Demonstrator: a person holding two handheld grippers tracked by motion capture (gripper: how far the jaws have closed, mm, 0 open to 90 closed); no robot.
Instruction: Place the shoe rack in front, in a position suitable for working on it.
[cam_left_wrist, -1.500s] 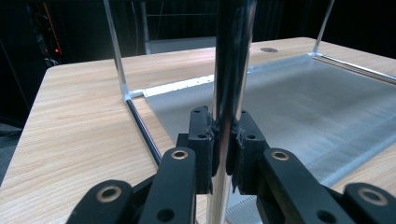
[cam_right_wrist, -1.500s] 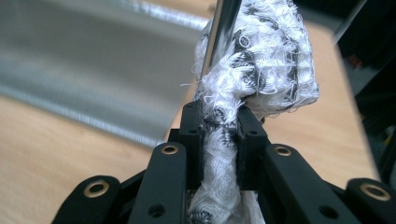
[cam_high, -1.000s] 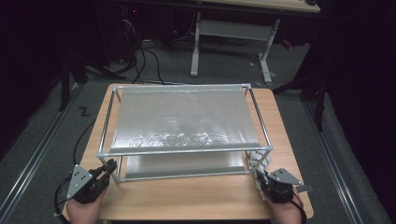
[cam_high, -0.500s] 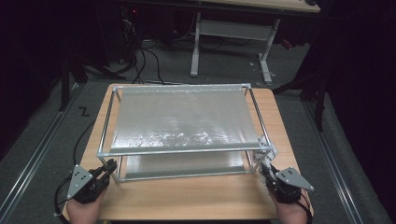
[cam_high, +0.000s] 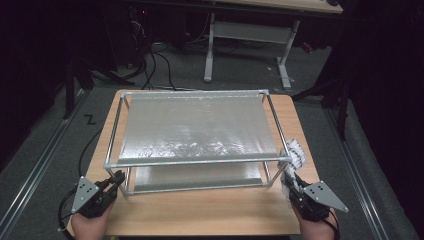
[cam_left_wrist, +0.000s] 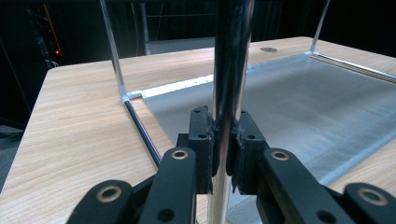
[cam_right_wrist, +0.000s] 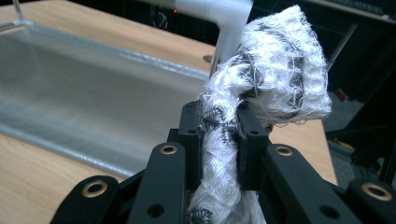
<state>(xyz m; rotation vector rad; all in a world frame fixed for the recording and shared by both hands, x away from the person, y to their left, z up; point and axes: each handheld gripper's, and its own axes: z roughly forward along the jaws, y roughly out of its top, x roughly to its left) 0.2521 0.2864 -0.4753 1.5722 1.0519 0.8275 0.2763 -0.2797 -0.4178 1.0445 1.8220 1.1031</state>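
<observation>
A two-tier metal rack (cam_high: 195, 131) with mesh shelves stands on the wooden table (cam_high: 210, 210). My left gripper (cam_high: 116, 181) is at its near-left corner, shut on the upright chrome post (cam_left_wrist: 229, 70), which runs between the pads in the left gripper view. My right gripper (cam_high: 289, 181) is at the near-right corner, shut on a white and black woven cloth (cam_right_wrist: 275, 79). The cloth (cam_high: 294, 156) bunches up against the rack's top corner joint (cam_right_wrist: 229, 18).
The table's front strip lies bare between my two hands. A second desk frame (cam_high: 247, 45) and cables (cam_high: 155, 60) stand on the dark floor behind. The lower shelf (cam_left_wrist: 303, 93) stretches away to the right in the left gripper view.
My right gripper has risen with the cloth from the rack's lower corner up toward its top corner. The left gripper has stayed on the post.
</observation>
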